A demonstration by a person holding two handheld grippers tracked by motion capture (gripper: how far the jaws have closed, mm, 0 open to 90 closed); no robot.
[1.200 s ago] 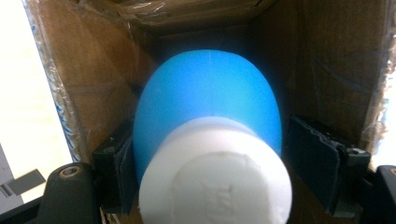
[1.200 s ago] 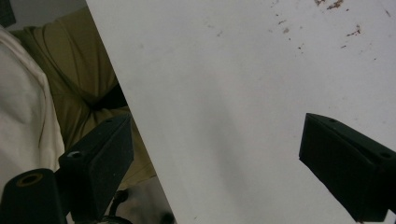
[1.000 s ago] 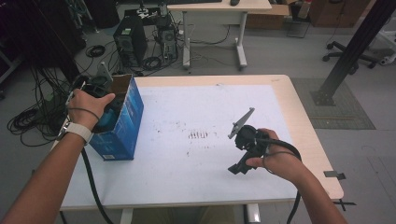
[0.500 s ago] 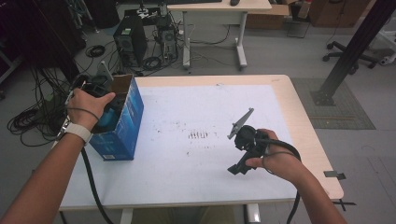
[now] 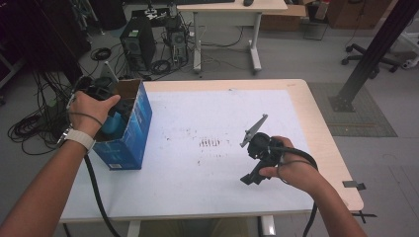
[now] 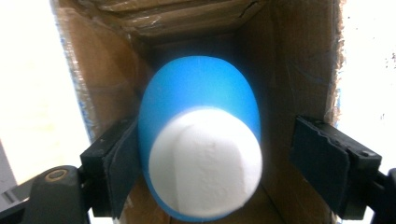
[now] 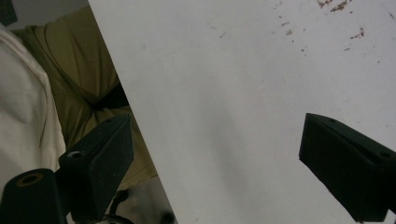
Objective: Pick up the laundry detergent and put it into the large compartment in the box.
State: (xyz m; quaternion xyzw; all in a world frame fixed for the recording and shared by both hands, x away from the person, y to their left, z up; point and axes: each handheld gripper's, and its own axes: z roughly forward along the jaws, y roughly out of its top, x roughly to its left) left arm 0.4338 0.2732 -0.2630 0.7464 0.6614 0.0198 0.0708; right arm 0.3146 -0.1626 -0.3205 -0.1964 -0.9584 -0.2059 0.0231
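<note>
Lab or engineering workroom, by the look of it. Grey carpet floor (image 5: 296, 54). Work table (image 5: 316, 113) with pale wood edge and a white sheet (image 5: 207, 177) on top, speckled with small brown marks. Far left: desktop computer tower (image 5: 139, 48) standing on the floor amid coils of black cable (image 5: 29, 129). Far centre: second white-legged desk (image 5: 232, 7). Far right: black metal post (image 5: 370, 49) on a floor plate, office chair base (image 5: 368, 52), cardboard boxes (image 5: 286, 19).
</note>
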